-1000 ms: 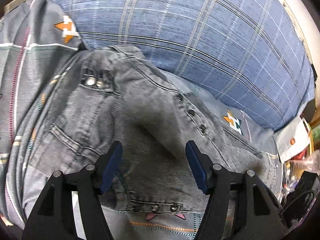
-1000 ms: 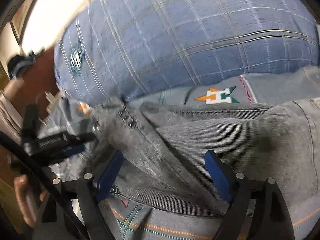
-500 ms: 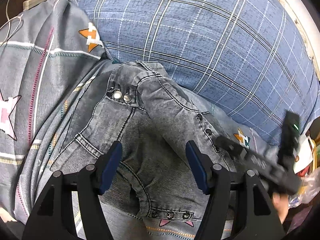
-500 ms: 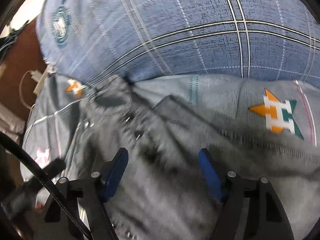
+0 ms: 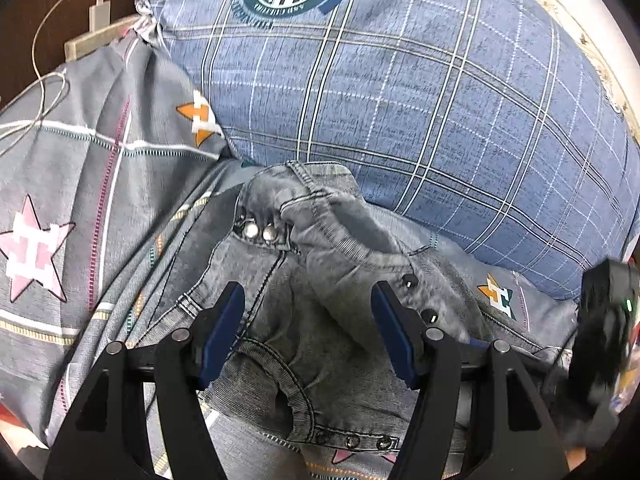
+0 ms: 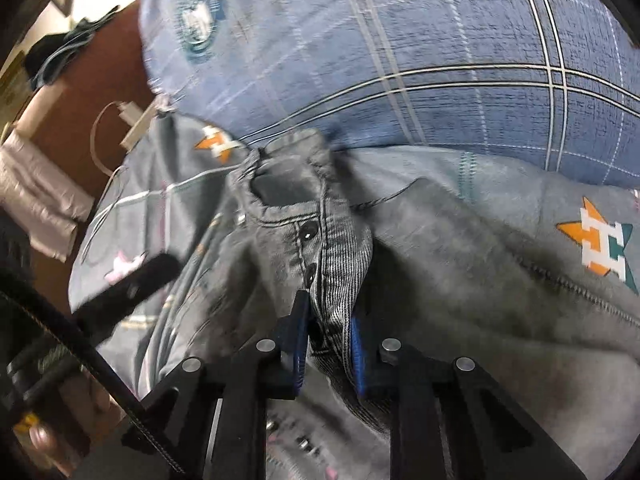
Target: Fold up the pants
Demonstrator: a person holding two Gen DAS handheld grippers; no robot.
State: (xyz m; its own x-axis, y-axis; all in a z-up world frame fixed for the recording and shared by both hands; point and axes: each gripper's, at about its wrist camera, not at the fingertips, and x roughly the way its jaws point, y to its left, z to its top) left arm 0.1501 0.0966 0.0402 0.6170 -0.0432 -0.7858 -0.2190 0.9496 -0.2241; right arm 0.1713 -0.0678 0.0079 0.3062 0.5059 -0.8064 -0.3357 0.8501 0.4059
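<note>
Grey washed denim pants [image 5: 320, 320] lie crumpled on a grey patterned bedsheet [image 5: 80, 168], their waistband with snap buttons bunched up against a blue plaid pillow [image 5: 400, 100]. My left gripper [image 5: 306, 328] is open and empty, hovering over the pants near a pocket. My right gripper [image 6: 328, 336] is shut on the pants [image 6: 332, 264], pinching the buttoned fly edge between its blue pads. The right gripper's body also shows at the right edge of the left wrist view [image 5: 600, 344].
The blue plaid pillow [image 6: 440, 40] fills the far side. A white charger and cable [image 5: 98, 14] lie at the bed's far left edge by dark wood furniture [image 6: 76, 112]. Clutter sits off the bed's right side.
My right gripper has moved in and closed on the fly edge of the pants. My left gripper has drawn back and up, staying open, so more of the pillow and sheet shows.
</note>
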